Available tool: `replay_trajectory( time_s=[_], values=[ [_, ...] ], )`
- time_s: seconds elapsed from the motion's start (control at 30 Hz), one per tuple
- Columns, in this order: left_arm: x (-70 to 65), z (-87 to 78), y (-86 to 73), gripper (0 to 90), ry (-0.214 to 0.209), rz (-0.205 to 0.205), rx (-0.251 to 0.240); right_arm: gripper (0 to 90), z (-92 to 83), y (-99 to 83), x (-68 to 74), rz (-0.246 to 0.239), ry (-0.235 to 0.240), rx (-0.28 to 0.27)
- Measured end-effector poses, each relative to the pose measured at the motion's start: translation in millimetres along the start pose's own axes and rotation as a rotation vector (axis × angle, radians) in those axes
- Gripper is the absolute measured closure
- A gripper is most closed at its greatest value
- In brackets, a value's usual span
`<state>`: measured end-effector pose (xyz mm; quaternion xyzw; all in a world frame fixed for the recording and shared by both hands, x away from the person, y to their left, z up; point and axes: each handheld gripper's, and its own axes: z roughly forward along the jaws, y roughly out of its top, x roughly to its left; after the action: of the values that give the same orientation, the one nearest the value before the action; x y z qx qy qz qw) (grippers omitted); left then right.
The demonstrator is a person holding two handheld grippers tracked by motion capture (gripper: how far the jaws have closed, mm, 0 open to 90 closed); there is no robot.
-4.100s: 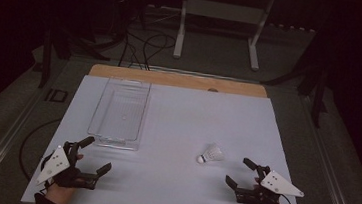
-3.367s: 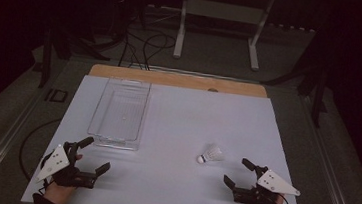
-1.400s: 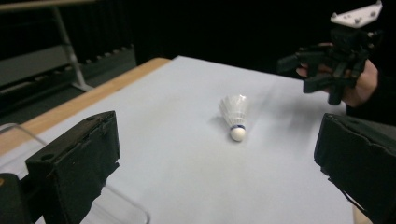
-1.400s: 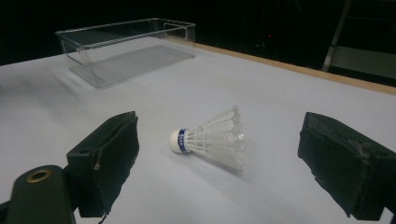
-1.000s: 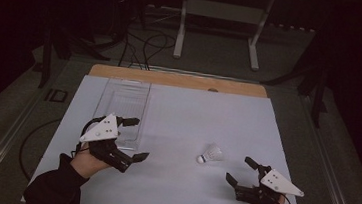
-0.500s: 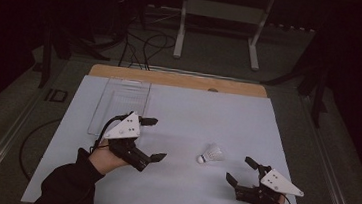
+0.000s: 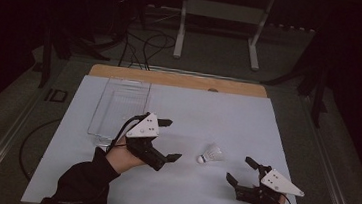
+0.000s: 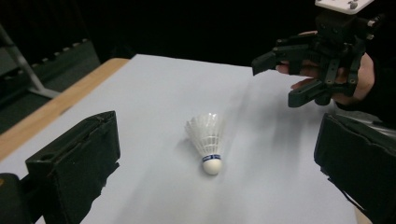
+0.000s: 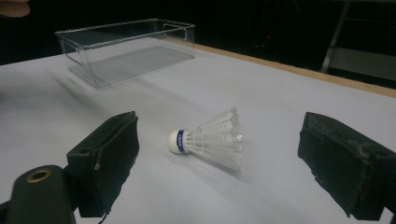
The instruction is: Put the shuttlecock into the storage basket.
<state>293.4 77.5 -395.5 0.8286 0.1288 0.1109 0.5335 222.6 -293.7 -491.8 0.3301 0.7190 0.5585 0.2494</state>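
A white feather shuttlecock (image 7: 210, 154) with a blue band lies on its side on the pale table, cork end pointing toward the person. My left gripper (image 7: 171, 140) hovers just left of it, open, jaws pointing toward it with nothing between them. In the left gripper view the shuttlecock (image 8: 207, 140) lies ahead between the two black jaws, a short way off. My right gripper (image 7: 239, 170) rests open near the front right edge, apart from the shuttlecock (image 9: 212, 137), and it appears across the table as the right gripper (image 8: 280, 80) in the left gripper view.
A clear plastic tray (image 7: 98, 114) stands empty at the left rear of the table; its wall (image 9: 121, 32) is seen beyond the shuttlecock. A wooden strip (image 7: 176, 79) runs along the far edge. Dark floor, cables and a metal stand lie beyond.
My left gripper has left the front left corner and travelled right and forward to just beside the shuttlecock. The right gripper has barely shifted. The shuttlecock has stayed put.
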Motion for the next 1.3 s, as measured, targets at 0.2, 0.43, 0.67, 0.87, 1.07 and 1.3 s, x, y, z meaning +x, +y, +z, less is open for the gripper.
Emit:
replay_trajectory(
  time_s=[0.2,0.43,0.67,0.87,1.07,1.3],
  values=[
    [-3.2,18.0,0.6,0.6,-0.014,-0.005,0.027,12.0,-0.3,-0.1,-0.6,0.003,0.002,0.000],
    [-5.6,41.4,-2.3,1.0,-0.011,-0.020,0.061,12.0,-0.4,0.1,-0.2,-0.001,0.002,-0.001],
    [-6.4,63.7,-9.6,1.1,0.009,-0.051,0.044,12.0,0.0,-0.3,0.0,0.002,0.004,0.004],
    [-5.3,79.2,-17.4,1.1,0.016,-0.085,0.049,12.1,-0.1,-0.4,0.0,0.004,0.008,0.004],
    [-6.2,97.7,-31.1,2.7,0.008,-0.106,0.103,12.1,0.0,-0.6,-0.2,0.005,0.010,0.005],
    [-6.5,116.9,-47.4,5.6,0.001,-0.085,0.169,12.1,0.8,-0.8,0.3,0.005,0.016,0.008]
  ],
)
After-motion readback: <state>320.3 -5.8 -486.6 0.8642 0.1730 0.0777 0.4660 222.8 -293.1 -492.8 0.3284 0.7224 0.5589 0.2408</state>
